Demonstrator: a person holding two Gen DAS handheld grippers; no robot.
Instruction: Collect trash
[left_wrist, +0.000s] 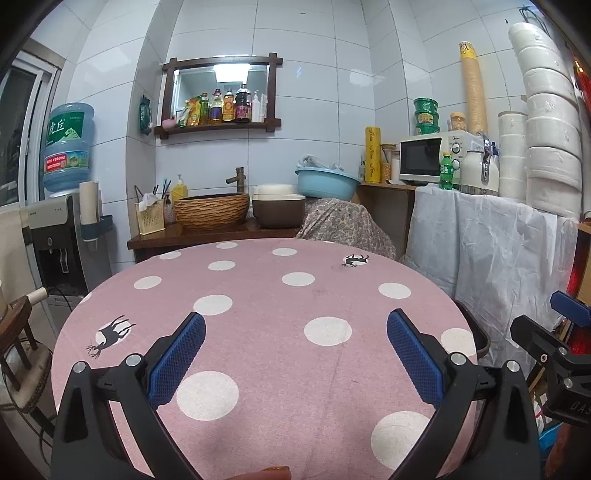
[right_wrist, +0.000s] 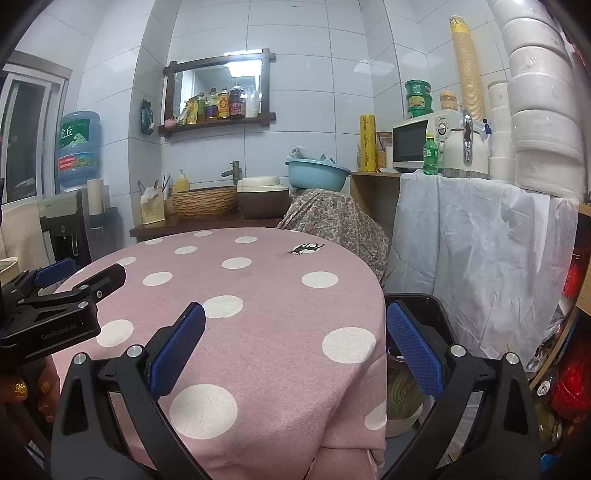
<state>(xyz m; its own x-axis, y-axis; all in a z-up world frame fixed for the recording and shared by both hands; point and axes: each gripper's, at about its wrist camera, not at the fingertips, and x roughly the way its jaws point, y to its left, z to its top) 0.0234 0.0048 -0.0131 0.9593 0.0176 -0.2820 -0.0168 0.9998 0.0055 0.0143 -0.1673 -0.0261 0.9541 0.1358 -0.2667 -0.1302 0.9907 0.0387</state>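
left gripper (left_wrist: 295, 354) wide open, blue pads (left_wrist: 177, 363) far apart, nothing between them, only pink dotted tablecloth (left_wrist: 266, 295) below. right gripper (right_wrist: 295, 350) also wide open and empty; one blue pad (right_wrist: 177, 349) over the cloth, other pad over the table edge, above a dark bin (right_wrist: 428, 314) standing just beside the table on the right. inside the bin something pale, cannot tell what. no piece of trash found on the cloth in either view, so cannot tell where it is. seen from the right wrist, left gripper at far left, with fingers of a hand (right_wrist: 33, 387) under it, nails with gold glitter. behind the table: wooden counter with woven basin (left_wrist: 211, 210), brown pot, blue plastic bowl (left_wrist: 327, 182). further right microwave (left_wrist: 432, 158), green bottle (left_wrist: 446, 171), white stacked containers (left_wrist: 550, 122). water dispenser with blue jug (left_wrist: 68, 146) at left.
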